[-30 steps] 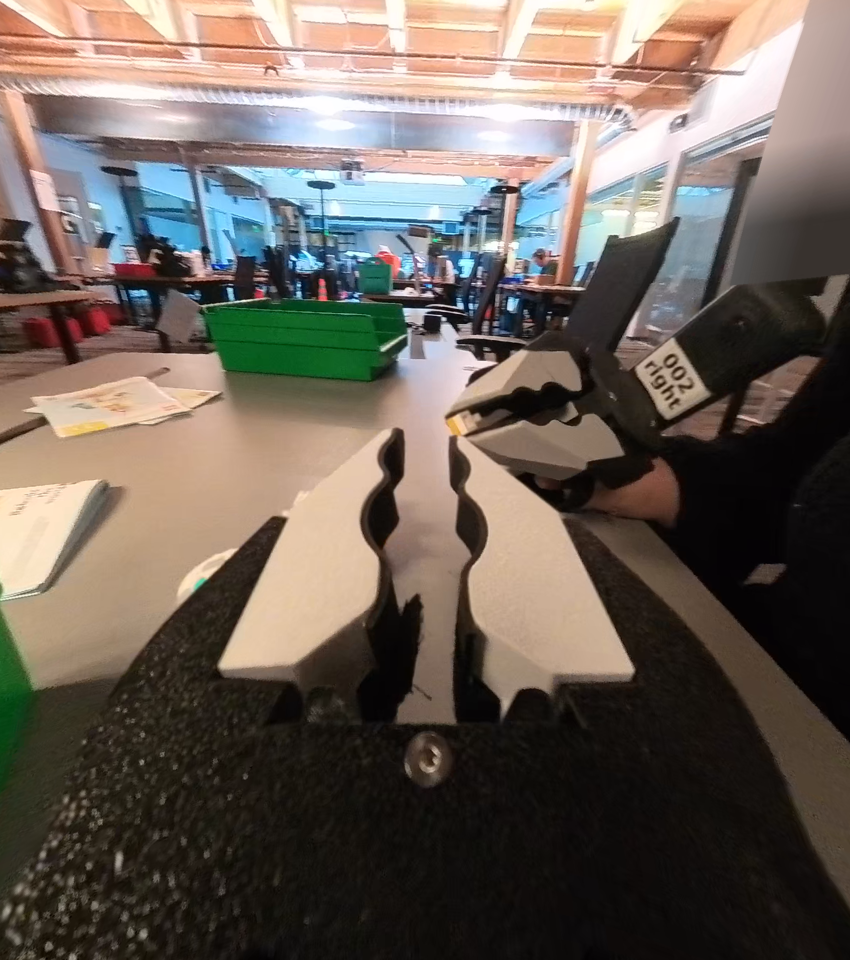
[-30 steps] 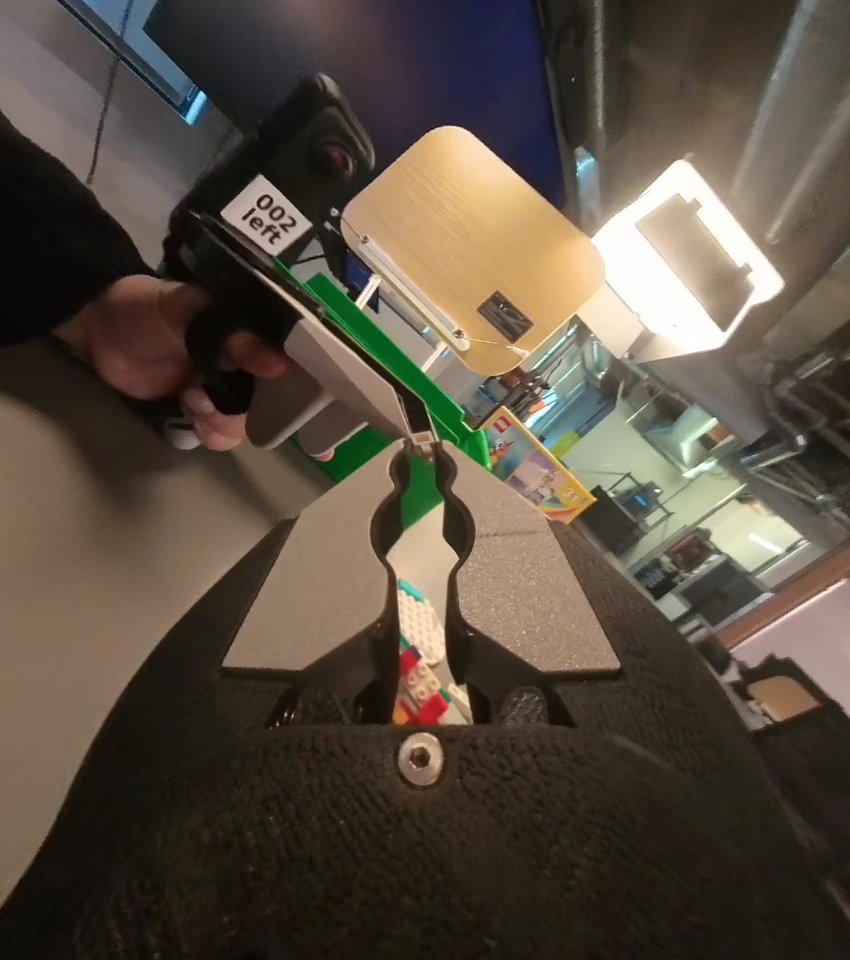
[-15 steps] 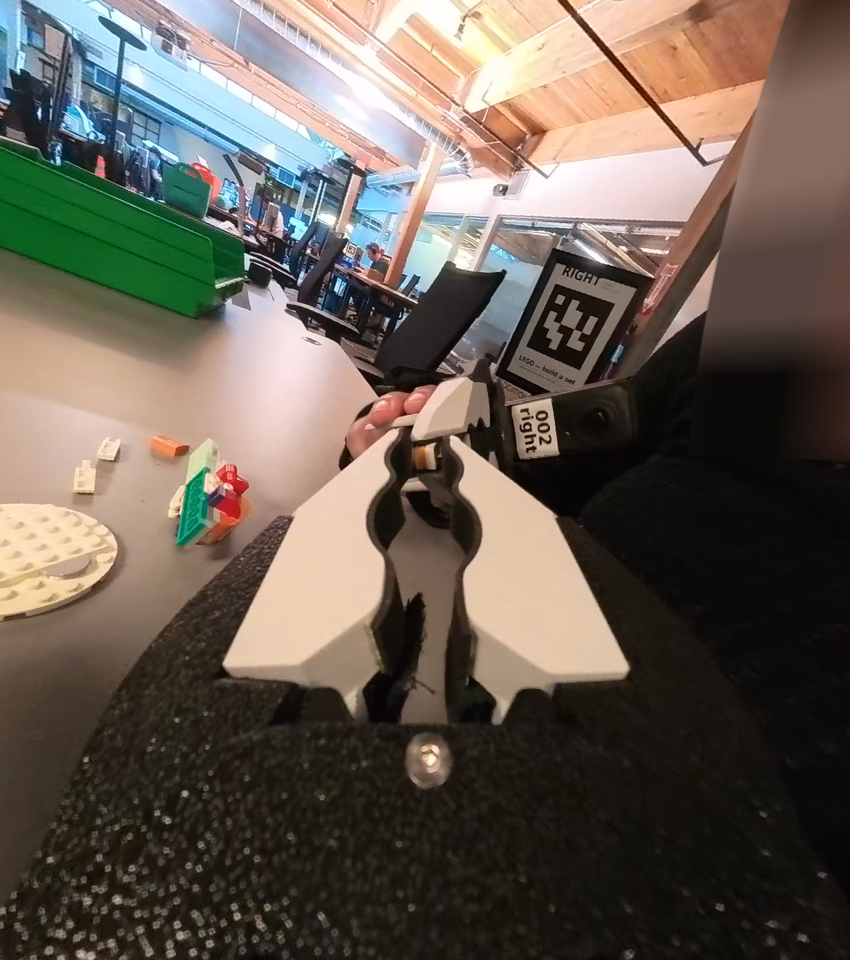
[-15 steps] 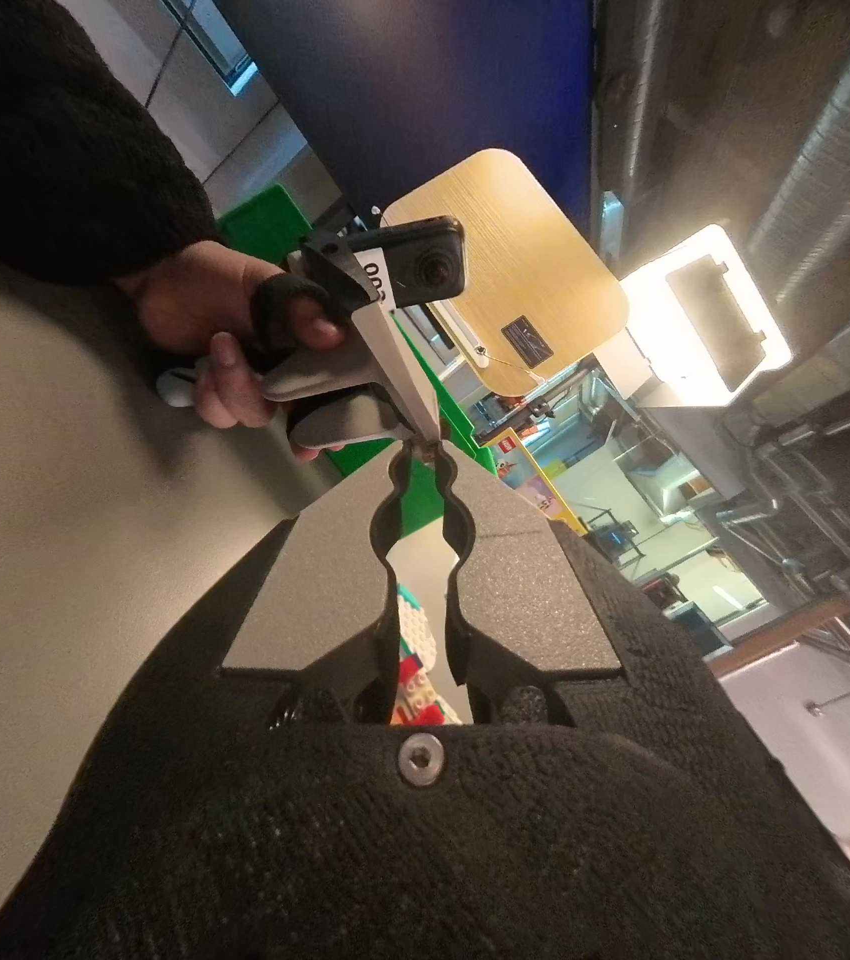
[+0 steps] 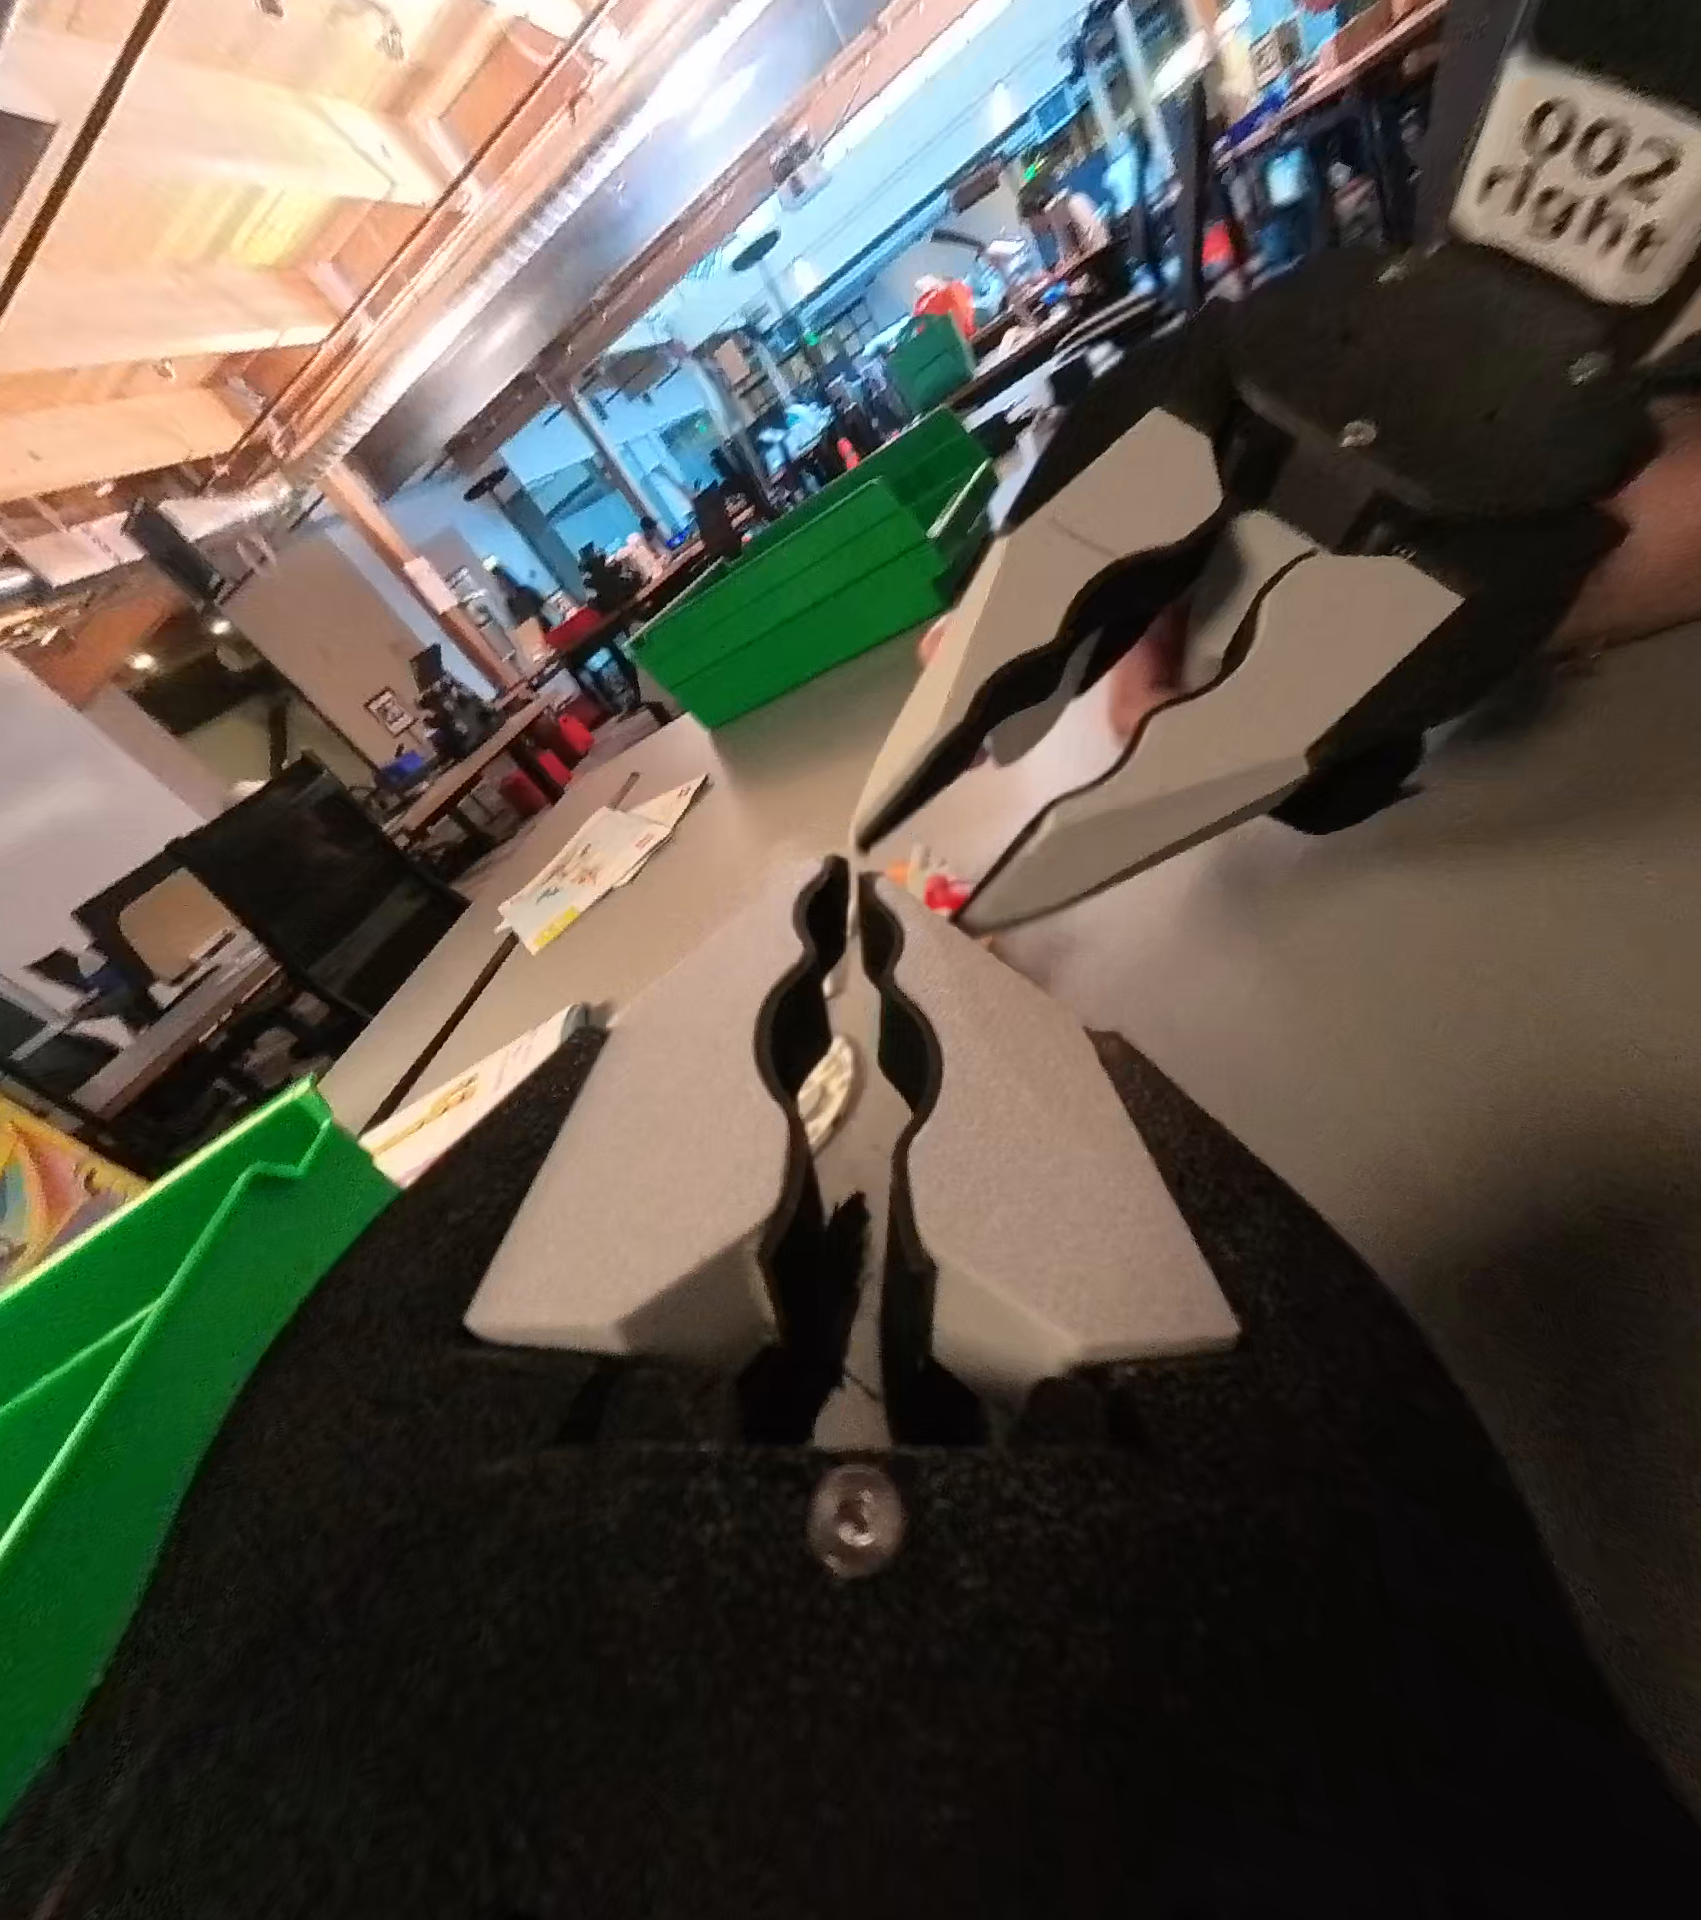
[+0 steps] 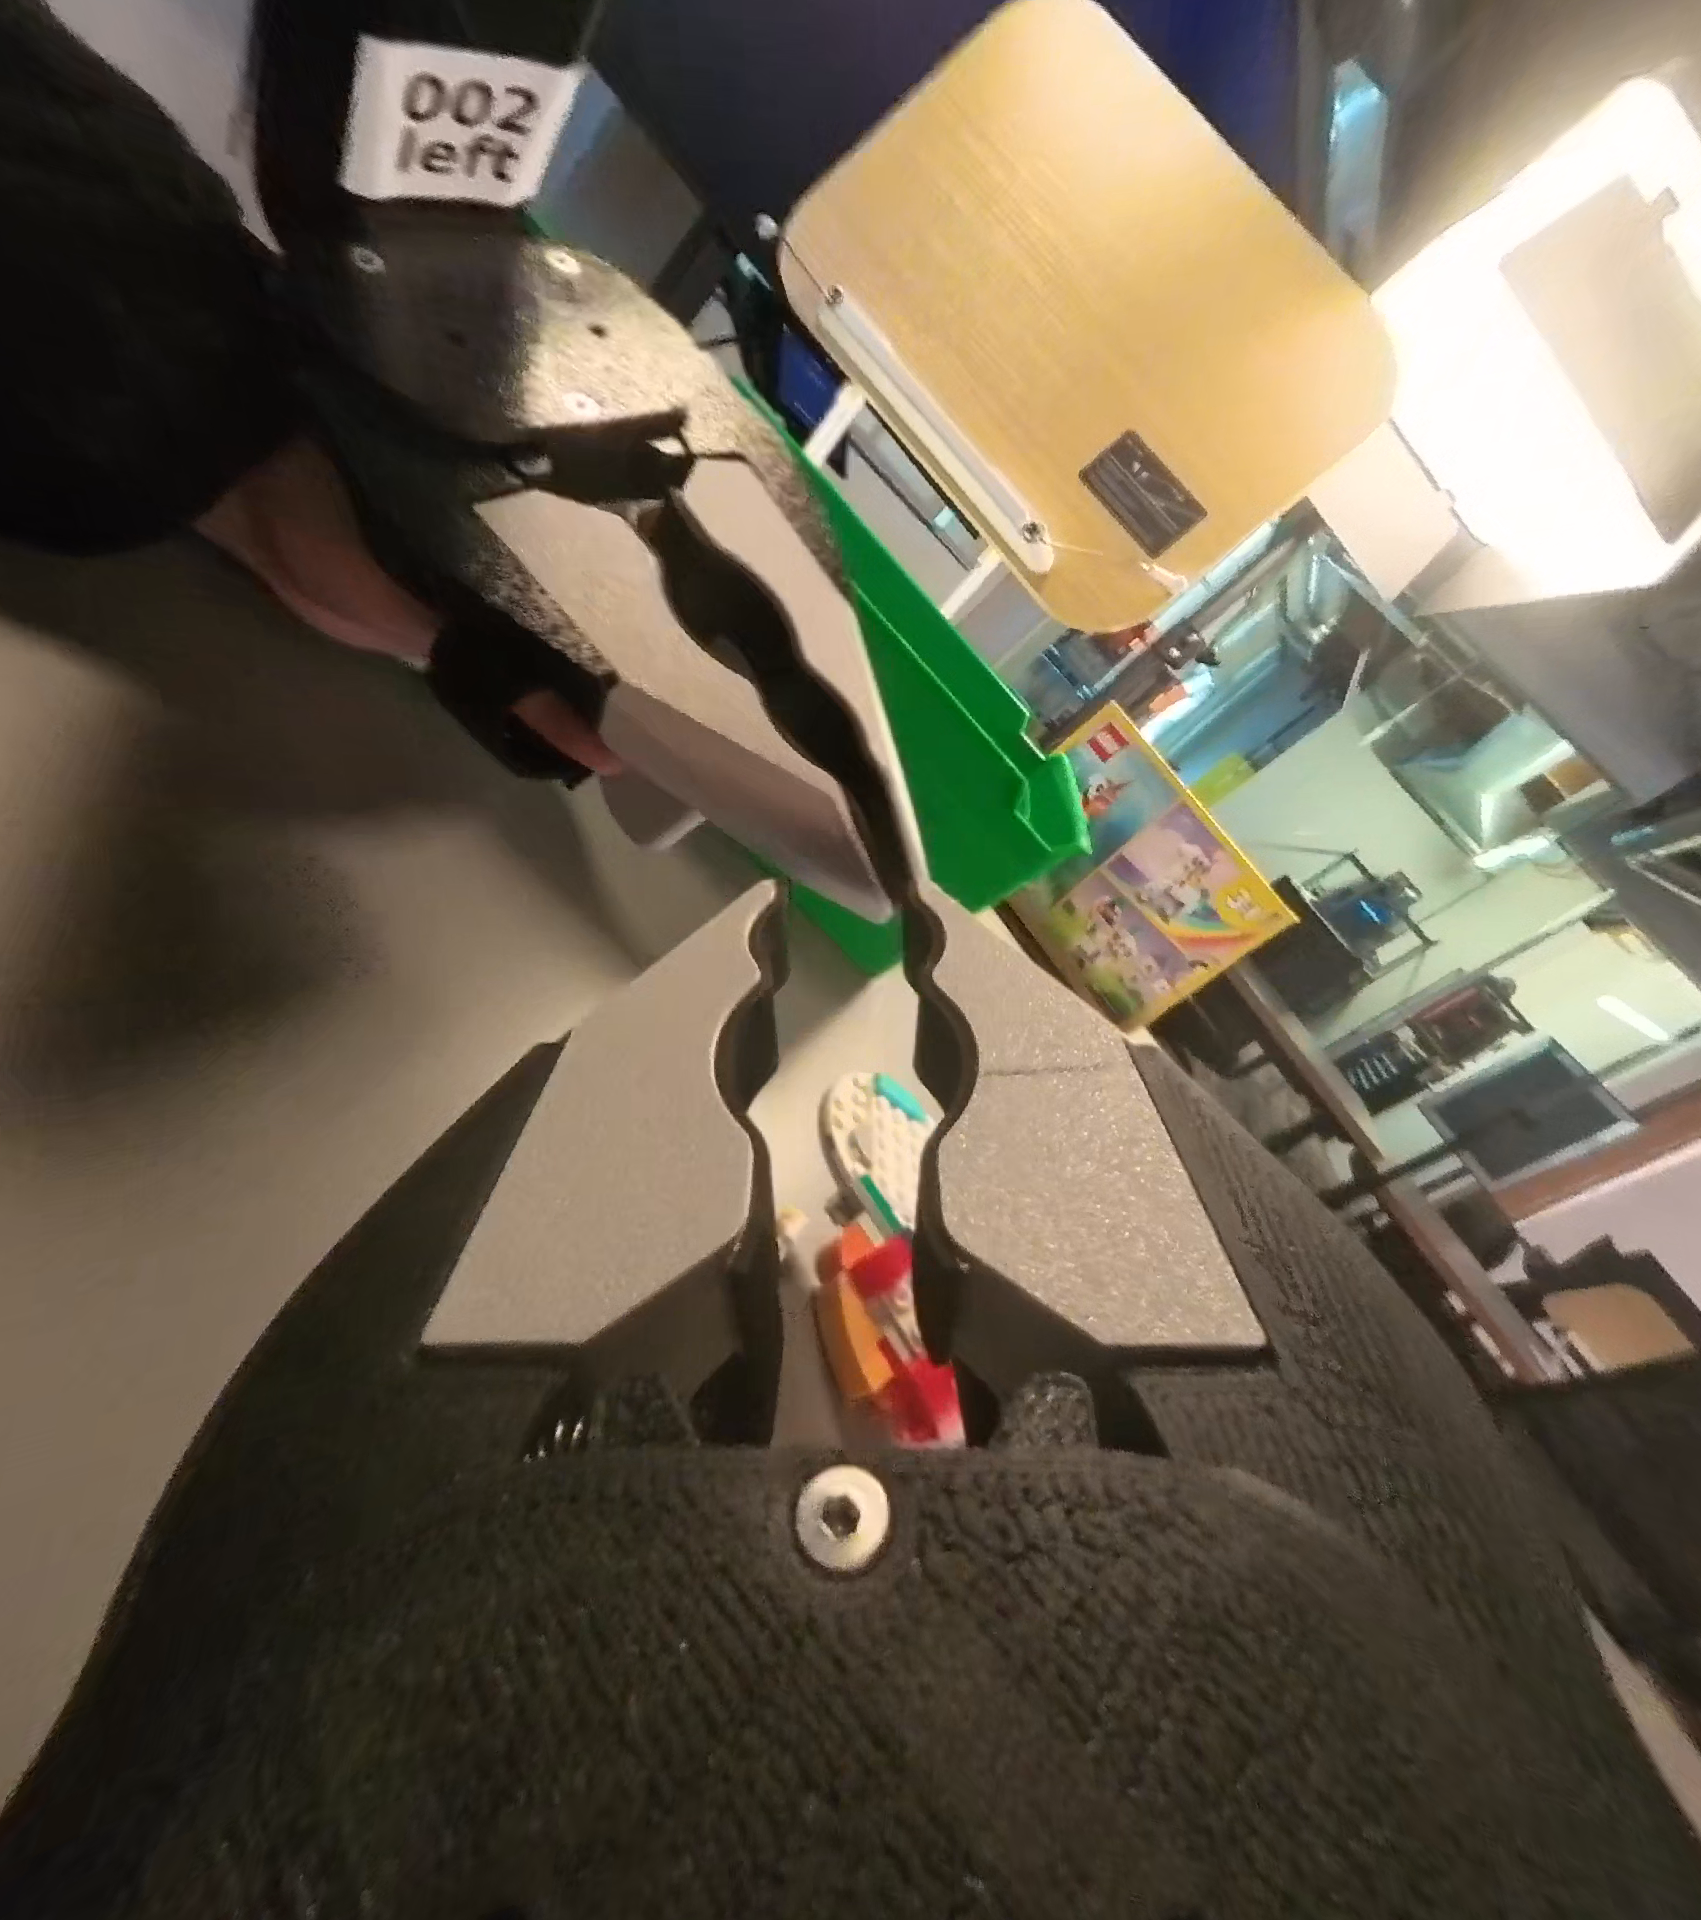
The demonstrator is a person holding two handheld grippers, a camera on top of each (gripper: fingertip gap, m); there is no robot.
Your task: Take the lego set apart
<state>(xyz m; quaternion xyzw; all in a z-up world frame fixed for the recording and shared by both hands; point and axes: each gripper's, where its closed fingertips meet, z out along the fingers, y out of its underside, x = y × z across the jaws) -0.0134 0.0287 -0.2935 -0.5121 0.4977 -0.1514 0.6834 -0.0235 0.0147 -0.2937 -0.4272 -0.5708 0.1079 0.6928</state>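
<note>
Bricks: your remaining lego cluster [image 6: 882,1320] lies on the surface [image 6: 202,1039] beneath the right tongs [image 6: 851,914], which gape, empty. Left tongs [image 5: 854,883] look nearly closed; contents unclear. Light, rigid, slippery; pinch one brick's flat sides.

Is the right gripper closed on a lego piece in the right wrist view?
No, the right gripper is open with nothing between its grey fingers; the red-and-orange lego cluster lies on the table below.
</note>
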